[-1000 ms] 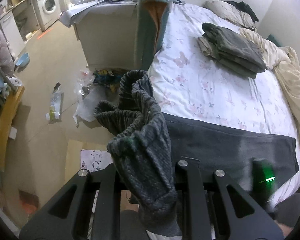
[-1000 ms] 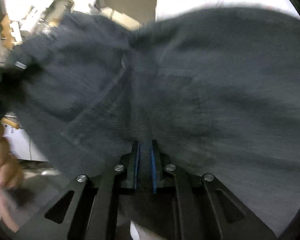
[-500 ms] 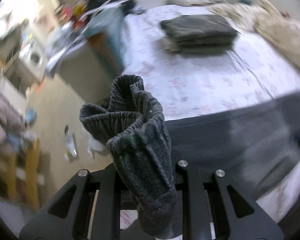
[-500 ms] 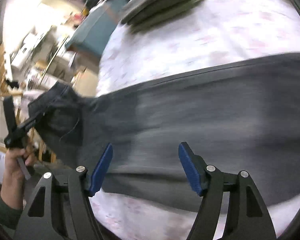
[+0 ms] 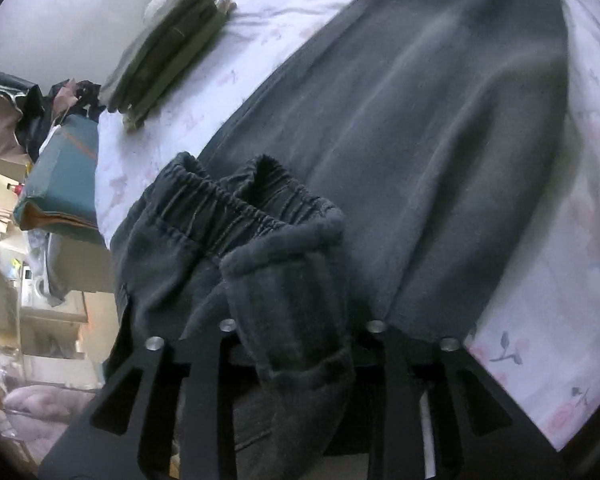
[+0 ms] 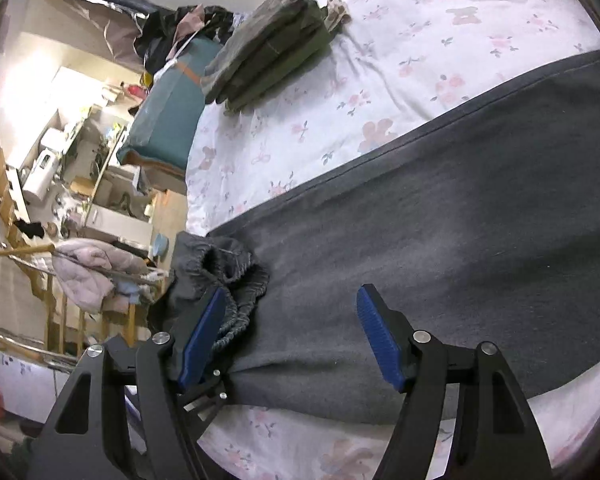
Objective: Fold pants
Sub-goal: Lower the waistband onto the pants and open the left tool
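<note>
Dark grey pants (image 5: 420, 128) lie stretched across the floral bed sheet (image 5: 548, 300). My left gripper (image 5: 300, 320) is shut on the bunched elastic waistband (image 5: 236, 208) and holds it over the pants near the bed's edge; its fingertips are hidden in the cloth. In the right wrist view the pants (image 6: 440, 220) span the bed. My right gripper (image 6: 292, 336) is open and empty, its blue pads (image 6: 380, 336) just above the pants. The waistband (image 6: 224, 268) sits by its left finger.
A stack of folded olive-grey clothes (image 6: 268, 44) lies further up the bed (image 6: 420, 40). A teal cushion (image 6: 168, 112) sits at the bed's side. Beyond the bed edge are shelves, a drying rack with pink clothing (image 6: 88, 272) and cluttered floor.
My left gripper has carried the waistband from beyond the bed edge up over the pants on the bed. My right gripper let go of the cloth, opened and pulled back.
</note>
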Motion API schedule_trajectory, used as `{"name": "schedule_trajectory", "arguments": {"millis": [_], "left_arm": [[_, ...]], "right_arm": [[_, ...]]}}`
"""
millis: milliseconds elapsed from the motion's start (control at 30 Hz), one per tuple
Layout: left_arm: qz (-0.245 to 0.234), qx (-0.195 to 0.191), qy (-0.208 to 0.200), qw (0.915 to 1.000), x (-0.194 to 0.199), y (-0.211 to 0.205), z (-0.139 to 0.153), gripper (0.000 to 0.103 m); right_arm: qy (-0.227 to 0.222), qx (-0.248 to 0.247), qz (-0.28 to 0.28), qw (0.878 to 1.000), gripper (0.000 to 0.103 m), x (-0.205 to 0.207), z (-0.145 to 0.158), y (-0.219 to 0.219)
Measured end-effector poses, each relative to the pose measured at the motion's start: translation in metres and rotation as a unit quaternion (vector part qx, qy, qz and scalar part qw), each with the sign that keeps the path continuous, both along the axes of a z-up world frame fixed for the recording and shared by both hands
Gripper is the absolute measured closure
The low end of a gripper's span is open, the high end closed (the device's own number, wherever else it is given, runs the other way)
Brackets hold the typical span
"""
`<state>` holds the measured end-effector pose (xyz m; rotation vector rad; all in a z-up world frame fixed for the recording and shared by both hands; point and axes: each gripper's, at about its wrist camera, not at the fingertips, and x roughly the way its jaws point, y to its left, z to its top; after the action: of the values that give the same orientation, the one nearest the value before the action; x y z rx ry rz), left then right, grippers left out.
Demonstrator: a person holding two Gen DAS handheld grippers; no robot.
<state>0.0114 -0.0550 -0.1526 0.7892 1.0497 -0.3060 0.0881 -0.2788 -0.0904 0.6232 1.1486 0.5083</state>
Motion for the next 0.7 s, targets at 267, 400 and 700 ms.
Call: {"name": "schedule_trajectory", "arguments": {"millis": [267,400,700], "left_arm": [[0.167,-0.280,0.013,0.9453,0.016,0.107,0.114,0.017],[0.346,-0.305,-0.081,0.8833,0.027,0.203,0.144,0.004],[0.439,-0.333,-0.035,0.8337,0.025,0.236,0.112,0.004]], "right_arm": [[0.011,-0.019,0.050,0.998,0.030,-0.001,-0.007,0.037],[0.029,-0.006,0.089,0.996,0.027,-0.007,-0.016,0.072],[0.091,0.021,0.111,0.989,0.062,-0.016,-0.070,0.150]]}}
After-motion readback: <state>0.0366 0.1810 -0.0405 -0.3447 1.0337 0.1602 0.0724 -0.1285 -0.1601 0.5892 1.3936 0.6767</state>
